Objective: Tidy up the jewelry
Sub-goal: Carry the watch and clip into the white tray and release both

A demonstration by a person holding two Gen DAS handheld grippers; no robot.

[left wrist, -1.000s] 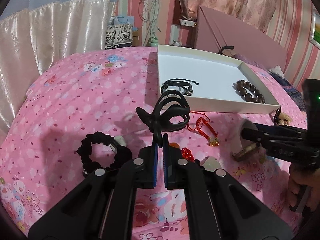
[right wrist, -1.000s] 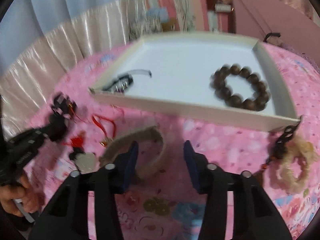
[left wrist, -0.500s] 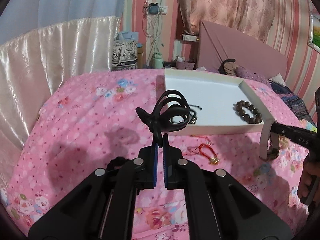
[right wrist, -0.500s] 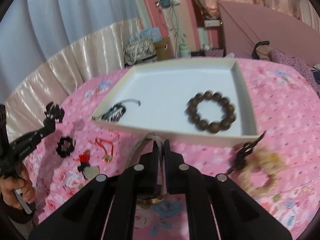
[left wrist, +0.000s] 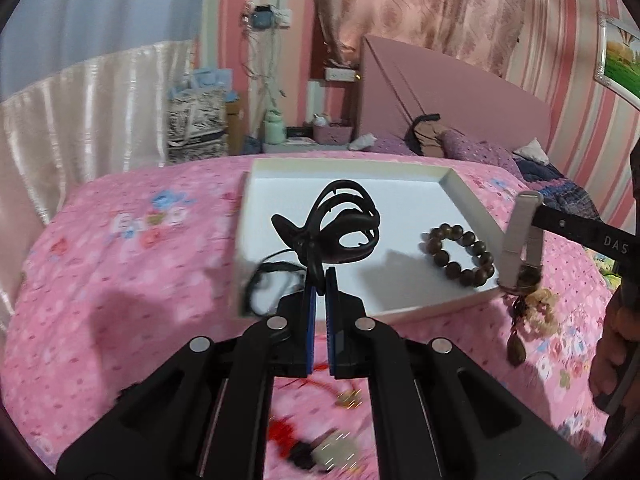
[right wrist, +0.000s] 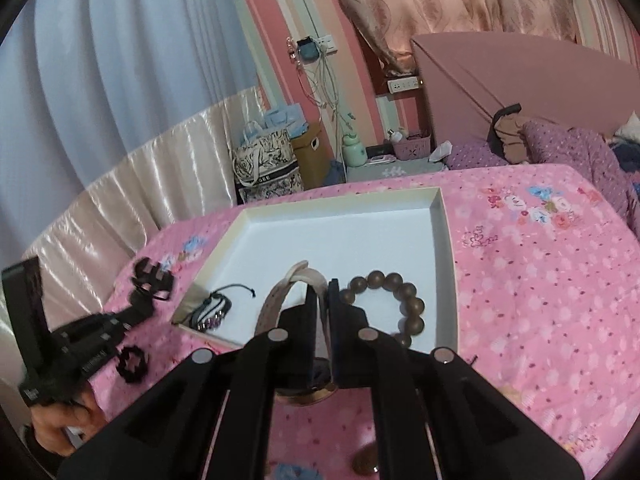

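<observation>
Now that both are lifted off the bedspread [left wrist: 100, 288], the left gripper [left wrist: 319, 280] is pinching a black hair clip [left wrist: 340, 228] and the right gripper [right wrist: 323, 300] a beige watch strap [right wrist: 280, 296], nearing the white tray [right wrist: 444, 248].

Legible text is sparse. At the right edge of the left wrist view, the flat black arm of the right gripper [left wrist: 525, 216] bears the pale letters "DAS", cut off by the frame. In the right wrist view, print on the black-and-white patterned tote bag [right wrist: 267, 166] and on the left gripper [right wrist: 150, 286] is too blurred to read.
</observation>
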